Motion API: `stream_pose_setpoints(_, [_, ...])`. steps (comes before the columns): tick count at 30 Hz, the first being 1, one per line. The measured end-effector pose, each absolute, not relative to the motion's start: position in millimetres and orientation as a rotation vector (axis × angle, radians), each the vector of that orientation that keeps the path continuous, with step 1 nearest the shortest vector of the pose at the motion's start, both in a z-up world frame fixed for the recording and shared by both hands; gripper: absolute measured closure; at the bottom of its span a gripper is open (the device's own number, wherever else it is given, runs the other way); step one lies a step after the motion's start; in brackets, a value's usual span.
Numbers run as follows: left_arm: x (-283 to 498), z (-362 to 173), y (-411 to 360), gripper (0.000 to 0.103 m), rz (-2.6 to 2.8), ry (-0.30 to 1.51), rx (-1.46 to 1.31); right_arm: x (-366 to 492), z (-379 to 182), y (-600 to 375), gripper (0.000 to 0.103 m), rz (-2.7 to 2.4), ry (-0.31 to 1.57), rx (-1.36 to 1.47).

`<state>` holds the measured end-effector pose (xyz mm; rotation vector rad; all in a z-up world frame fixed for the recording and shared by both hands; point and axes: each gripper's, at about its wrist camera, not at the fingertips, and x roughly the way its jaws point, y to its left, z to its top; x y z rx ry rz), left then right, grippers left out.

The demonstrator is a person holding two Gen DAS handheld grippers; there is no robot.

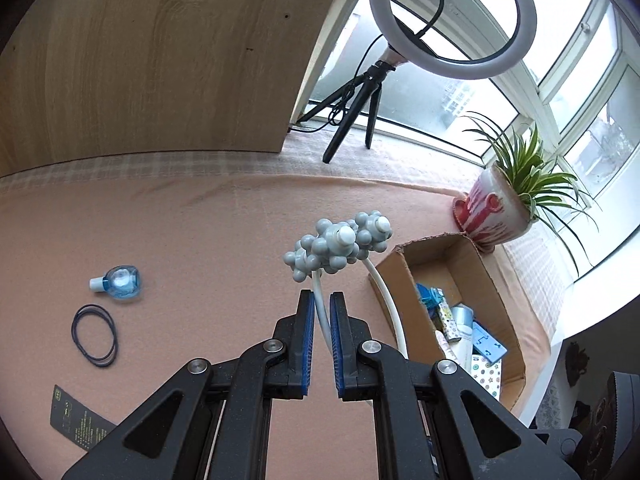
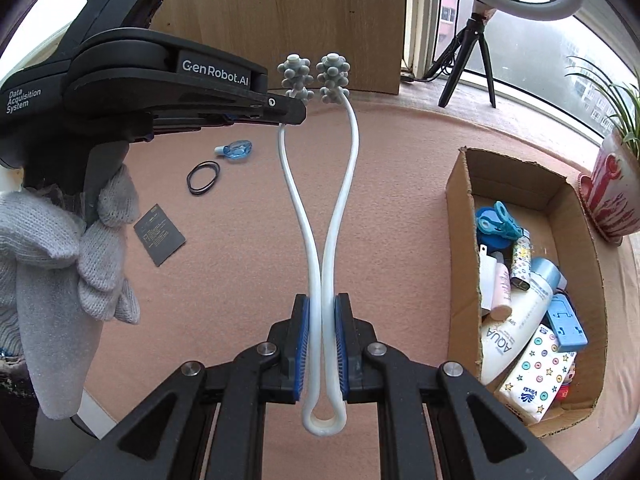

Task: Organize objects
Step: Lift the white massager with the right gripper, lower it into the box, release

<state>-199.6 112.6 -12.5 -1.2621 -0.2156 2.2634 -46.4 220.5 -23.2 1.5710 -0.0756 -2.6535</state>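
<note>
Desk w/ pink cloth by window; both grippers, right & left, clamped on white massager; cardboard box nearby.

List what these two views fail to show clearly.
- Left wrist view: the box's near contents, cut off by its cardboard wall.
- Right wrist view: the left gripper's pads, hidden by its own body.
- Both views: print on the black card, too small to read.
</note>
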Motion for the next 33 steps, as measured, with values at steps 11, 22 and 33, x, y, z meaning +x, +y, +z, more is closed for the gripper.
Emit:
stream_pose_setpoints(11, [-195,-10,245,0.095,2.153,-0.138,-1.216,-25,-23,318,0.092,-2.779,-0.185,1.616])
stream_pose_setpoints(22, [-193,-24,319,0.095,2.091,-0.092,-1.235,-14,-30,379,0.092,-2.824,-0.271,1.664])
stream_pose_setpoints(33, [-192,-27,349,0.023,2.122,-0.003,-1.226,-8,-32,402,0.056,-2.840,-0.291,1.657])
